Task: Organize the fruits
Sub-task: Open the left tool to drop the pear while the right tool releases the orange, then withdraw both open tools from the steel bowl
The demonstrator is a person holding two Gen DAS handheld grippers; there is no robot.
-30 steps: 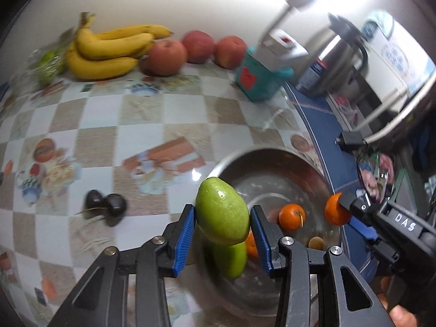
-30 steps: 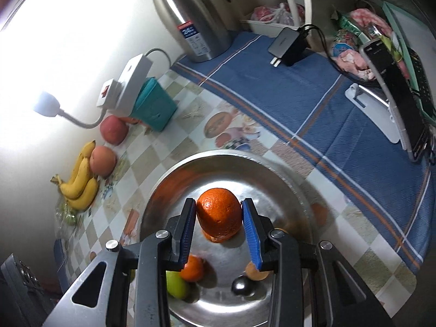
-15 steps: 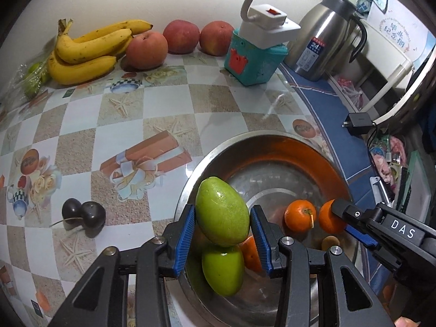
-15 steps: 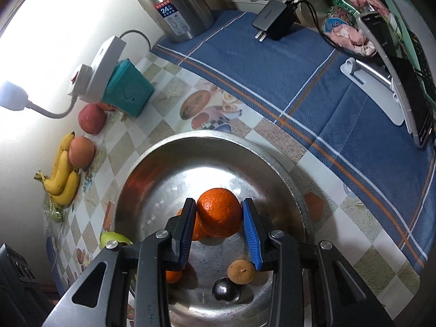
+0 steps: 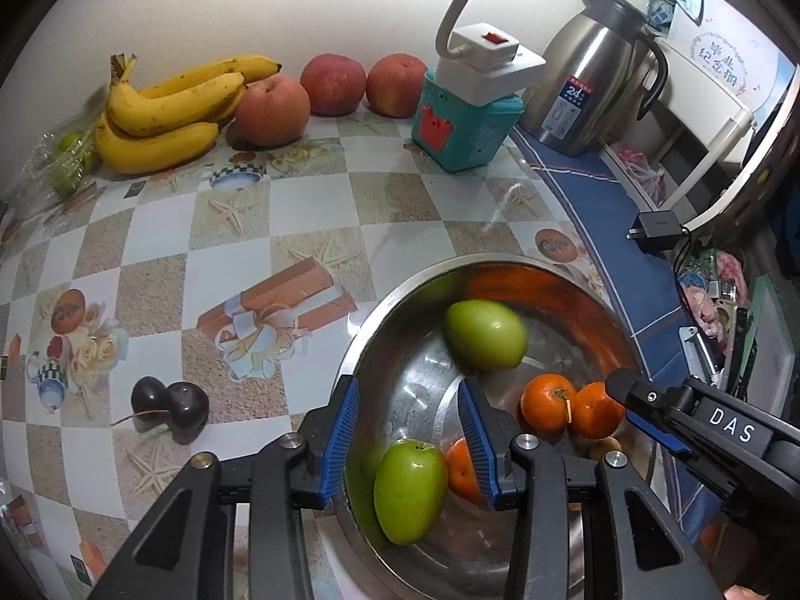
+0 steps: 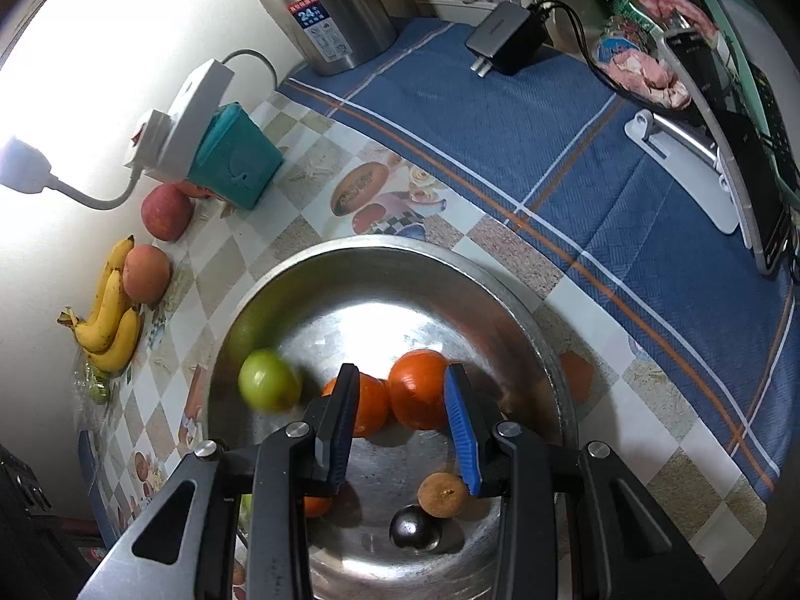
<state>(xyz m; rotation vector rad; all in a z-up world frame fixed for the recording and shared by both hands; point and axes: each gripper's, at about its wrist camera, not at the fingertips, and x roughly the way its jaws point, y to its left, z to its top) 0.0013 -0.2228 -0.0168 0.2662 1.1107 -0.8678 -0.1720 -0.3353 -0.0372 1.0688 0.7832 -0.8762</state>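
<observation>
Both the left gripper [image 5: 407, 437] and the right gripper [image 6: 400, 430] hang spread and empty over the steel bowl [image 5: 385, 310], near the tabletop's front edge. Inside, a blurred green fruit [image 5: 486, 334] may roll against the 2 oranges [image 6: 417, 395]. Bananas [image 5: 165, 110] wait along the far edge, with open tabletop between.

White letters "DAS" on the black body of the right gripper [image 5: 650, 407]. Blue label reading "24" on the steel thermos [image 5: 590, 95]. Chinese characters on a white card [image 5: 720, 50], too blurred to read.
</observation>
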